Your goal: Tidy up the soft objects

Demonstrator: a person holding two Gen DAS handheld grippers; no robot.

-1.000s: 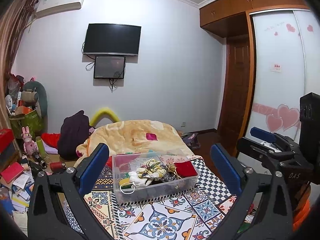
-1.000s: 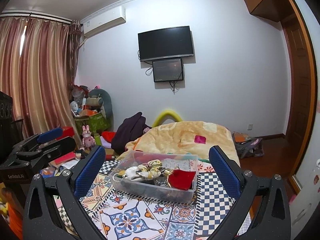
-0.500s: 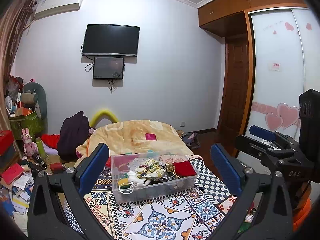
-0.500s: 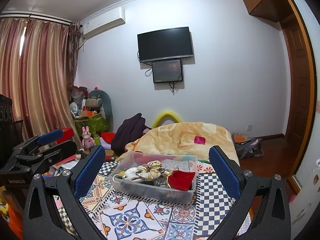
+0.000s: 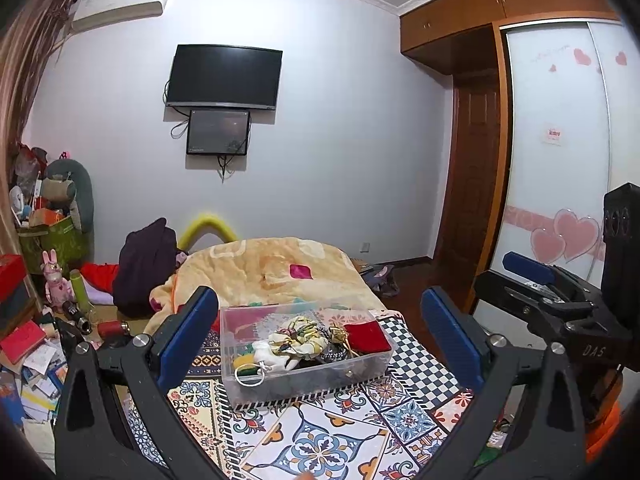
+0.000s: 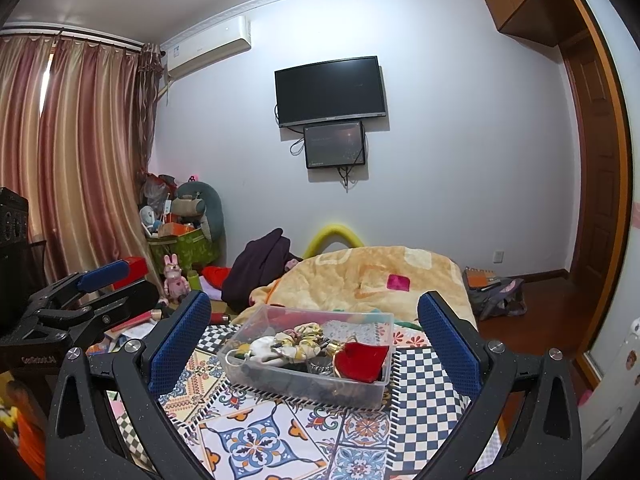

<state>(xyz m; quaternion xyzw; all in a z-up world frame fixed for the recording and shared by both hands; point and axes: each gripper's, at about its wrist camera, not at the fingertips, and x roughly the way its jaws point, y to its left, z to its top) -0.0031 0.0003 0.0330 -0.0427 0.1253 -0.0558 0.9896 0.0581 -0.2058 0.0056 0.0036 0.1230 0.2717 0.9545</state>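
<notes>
Left gripper (image 5: 318,328), right gripper (image 6: 314,328): black frames, blue pads, silver screws

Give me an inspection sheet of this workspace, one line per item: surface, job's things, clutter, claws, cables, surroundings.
Surface: patterned tile cloth covers the table.
Job's things: clear plastic bin on the cloth holds a red fabric piece, a floral scrunchie and other soft bits, piled loosely.
Clutter: papers and books heaped on the floor at left; pink bunny toy.
Claws: left claw open, empty; right claw open, empty; both short of the bin.
Cables: wires dangle under the small wall screen.
Surroundings: bed with orange blanket, television, curtains.
</notes>
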